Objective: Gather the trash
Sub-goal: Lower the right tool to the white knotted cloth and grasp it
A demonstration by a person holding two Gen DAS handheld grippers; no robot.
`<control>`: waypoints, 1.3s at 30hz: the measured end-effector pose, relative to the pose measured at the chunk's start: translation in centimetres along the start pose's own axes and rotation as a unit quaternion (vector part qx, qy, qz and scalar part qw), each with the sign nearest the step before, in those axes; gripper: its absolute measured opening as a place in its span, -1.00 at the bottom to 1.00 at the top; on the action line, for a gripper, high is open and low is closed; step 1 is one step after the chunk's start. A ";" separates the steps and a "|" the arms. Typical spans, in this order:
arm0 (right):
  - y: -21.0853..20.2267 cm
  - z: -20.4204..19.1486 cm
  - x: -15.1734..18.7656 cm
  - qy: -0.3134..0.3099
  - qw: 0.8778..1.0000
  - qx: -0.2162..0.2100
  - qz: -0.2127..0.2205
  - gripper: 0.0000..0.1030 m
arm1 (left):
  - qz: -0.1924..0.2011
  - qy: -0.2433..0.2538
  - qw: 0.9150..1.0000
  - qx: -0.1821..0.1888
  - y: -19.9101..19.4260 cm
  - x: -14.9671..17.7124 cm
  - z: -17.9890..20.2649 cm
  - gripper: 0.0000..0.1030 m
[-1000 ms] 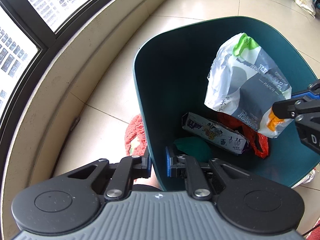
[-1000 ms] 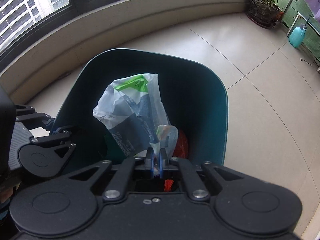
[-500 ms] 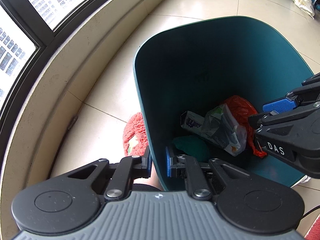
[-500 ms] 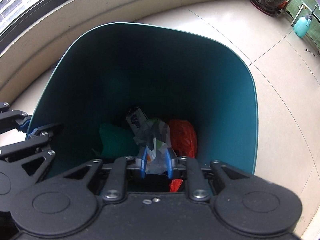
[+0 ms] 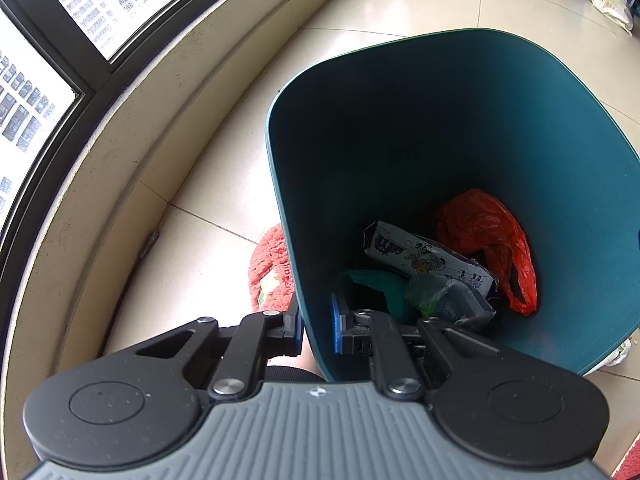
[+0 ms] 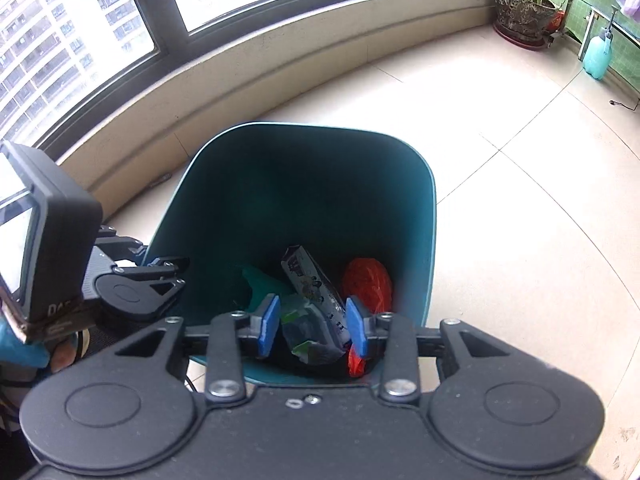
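Note:
A dark teal bin [image 5: 460, 120] stands on the tiled floor. My left gripper [image 5: 317, 326] is shut on its near wall, one pad outside and one inside. Inside at the bottom lie a crumpled white-and-grey plastic bag [image 5: 448, 300], a printed carton [image 5: 424, 254], a red plastic bag [image 5: 484, 232] and a green scrap [image 5: 380, 284]. My right gripper [image 6: 312, 326] hovers above the bin [image 6: 320, 184] with its jaws opening; the pads touch nothing. The plastic bag [image 6: 308, 332] shows far below between them. The left gripper [image 6: 180, 270] holds the bin's left rim.
A red fluffy slipper [image 5: 268, 268] lies on the floor left of the bin. A low curved wall [image 6: 280, 64] under the windows runs behind it. A potted plant [image 6: 524, 12] and a teal spray bottle [image 6: 598, 56] stand far right. Open tiled floor lies right of the bin.
The plastic bag left the right gripper and fell to the bin's bottom. The right gripper opened, rose and pulled back out of the left wrist view. The left gripper kept still.

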State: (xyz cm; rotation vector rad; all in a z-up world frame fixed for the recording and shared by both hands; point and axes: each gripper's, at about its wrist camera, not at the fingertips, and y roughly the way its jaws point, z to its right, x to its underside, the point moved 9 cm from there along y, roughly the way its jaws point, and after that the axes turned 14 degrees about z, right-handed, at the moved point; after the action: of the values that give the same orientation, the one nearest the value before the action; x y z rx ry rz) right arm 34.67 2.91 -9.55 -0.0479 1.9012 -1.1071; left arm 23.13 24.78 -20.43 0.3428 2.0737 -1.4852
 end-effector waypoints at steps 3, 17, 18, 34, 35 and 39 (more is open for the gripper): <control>-2.1 1.9 0.8 0.012 1.000 0.013 0.011 -0.16 | 0.000 0.001 1.000 -0.002 0.0 0.0 0.0 -0.75; 0.1 15.8 14.1 0.145 0.980 0.121 -0.067 0.22 | -0.002 0.003 1.000 -0.008 0.0 0.0 0.1 -0.75; 0.9 16.5 15.3 0.153 0.977 0.128 -0.078 0.23 | -0.002 0.002 1.000 -0.008 0.0 0.0 0.2 -0.75; 8.2 21.4 30.1 0.324 0.913 0.191 -0.161 0.51 | -0.003 0.004 1.000 -0.009 0.0 0.0 0.2 -0.75; 8.4 21.5 30.5 0.332 0.909 0.191 -0.163 0.47 | -0.003 0.004 1.000 -0.009 0.0 0.0 0.2 -0.75; 8.7 21.8 31.6 0.347 0.903 0.194 -0.164 0.14 | -0.003 0.004 1.000 -0.009 0.0 0.0 0.2 -0.75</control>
State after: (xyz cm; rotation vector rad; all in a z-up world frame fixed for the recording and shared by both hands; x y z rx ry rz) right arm 34.92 -20.39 -41.31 0.2989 2.2905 -1.9097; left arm 23.18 24.58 -20.52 0.3360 2.0943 -1.4710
